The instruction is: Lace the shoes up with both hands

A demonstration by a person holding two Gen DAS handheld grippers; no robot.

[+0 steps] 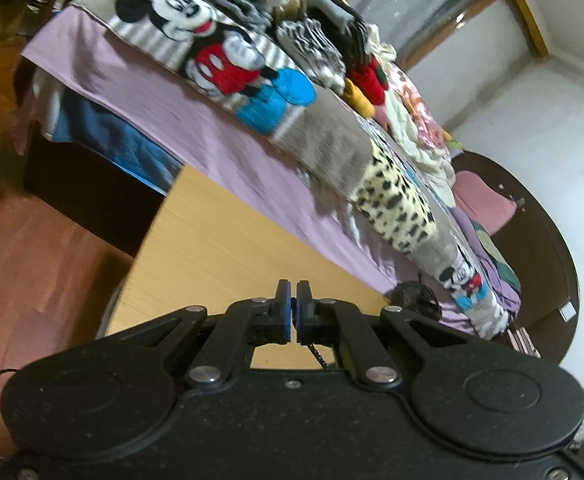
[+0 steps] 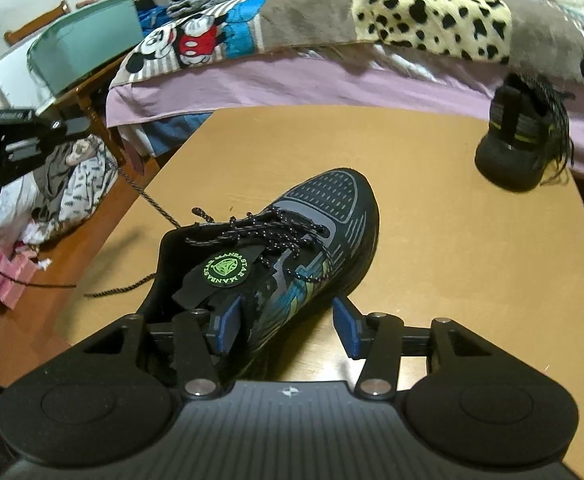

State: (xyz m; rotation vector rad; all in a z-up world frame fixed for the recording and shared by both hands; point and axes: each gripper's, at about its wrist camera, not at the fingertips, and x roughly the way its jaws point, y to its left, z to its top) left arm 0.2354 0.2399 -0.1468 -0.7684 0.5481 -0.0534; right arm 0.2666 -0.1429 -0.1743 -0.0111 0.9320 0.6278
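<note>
Right view only: two black shoes [image 2: 292, 240] on the desk [image 2: 432, 240], the second [image 2: 520, 140] at its far edge. Right tool [image 2: 287, 324] half-wide, astride the near shoe. Left tool [image 1: 293, 312] pinches one lace [image 1: 319, 354].

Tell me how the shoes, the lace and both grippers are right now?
Left gripper: jaws shut on lace.
Right gripper: jaws open, astride near shoe's side.
Near shoe: upright on table, laced, untied.
Lace: pulled taut toward left gripper.
Far shoe: laces hanging loose.

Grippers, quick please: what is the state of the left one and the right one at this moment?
Left gripper: shut, pinching the lace pulled out from the shoe.
Right gripper: open, jaws astride the shoe's side wall, not clamped.
</note>
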